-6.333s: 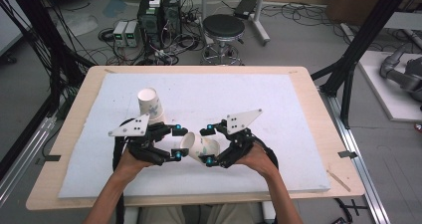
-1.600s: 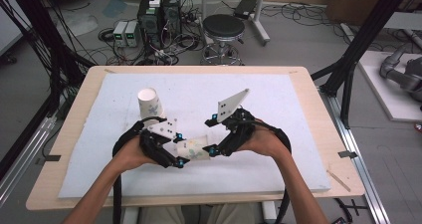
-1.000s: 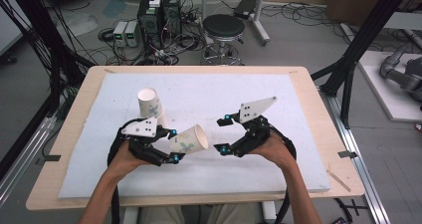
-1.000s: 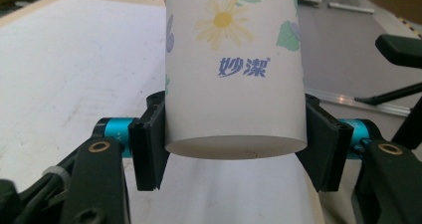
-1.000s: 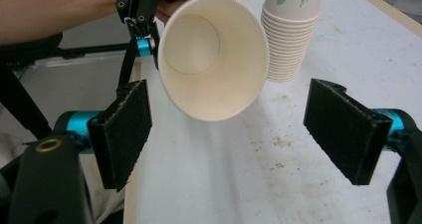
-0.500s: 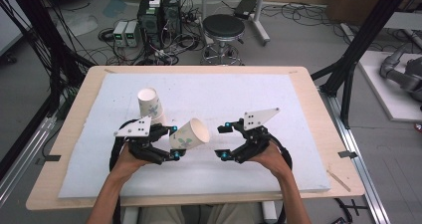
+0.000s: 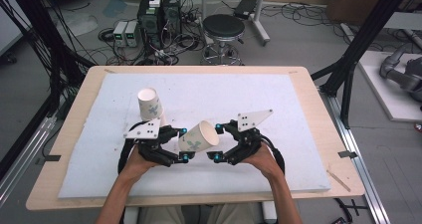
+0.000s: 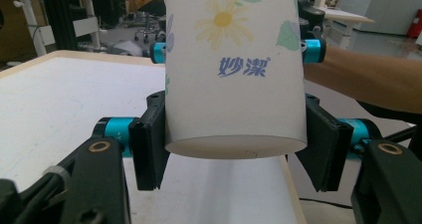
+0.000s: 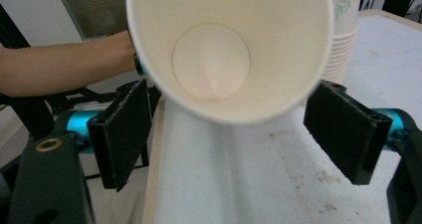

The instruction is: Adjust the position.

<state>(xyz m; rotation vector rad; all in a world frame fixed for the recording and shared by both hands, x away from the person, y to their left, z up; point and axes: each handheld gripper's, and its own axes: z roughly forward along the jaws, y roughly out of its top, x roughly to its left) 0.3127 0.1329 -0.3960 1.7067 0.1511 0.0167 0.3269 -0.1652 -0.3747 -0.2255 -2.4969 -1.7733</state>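
A white paper cup (image 7: 199, 137) with a flower print is tilted above the mat, its mouth toward my right gripper. My left gripper (image 7: 184, 144) is shut on its base end. In the left gripper view both pads press the cup (image 8: 234, 84) just above its bottom rim, with the left gripper (image 8: 236, 152) under it. My right gripper (image 7: 217, 142) is open at the cup's mouth. In the right gripper view its pads (image 9: 122, 134) stand wide of the cup's rim (image 9: 224, 35) on both sides without touching. A stack of similar cups (image 7: 149, 103) stands behind my left hand.
The white foam mat (image 7: 278, 99) covers most of the wooden table (image 7: 318, 104). The cup stack (image 9: 343, 35) rises close behind the held cup at the right of the right gripper view. A stool, cables and equipment sit on the floor beyond the far edge.
The right gripper has come down and drawn in to the cup's mouth. The left gripper has stayed put with the cup in it.
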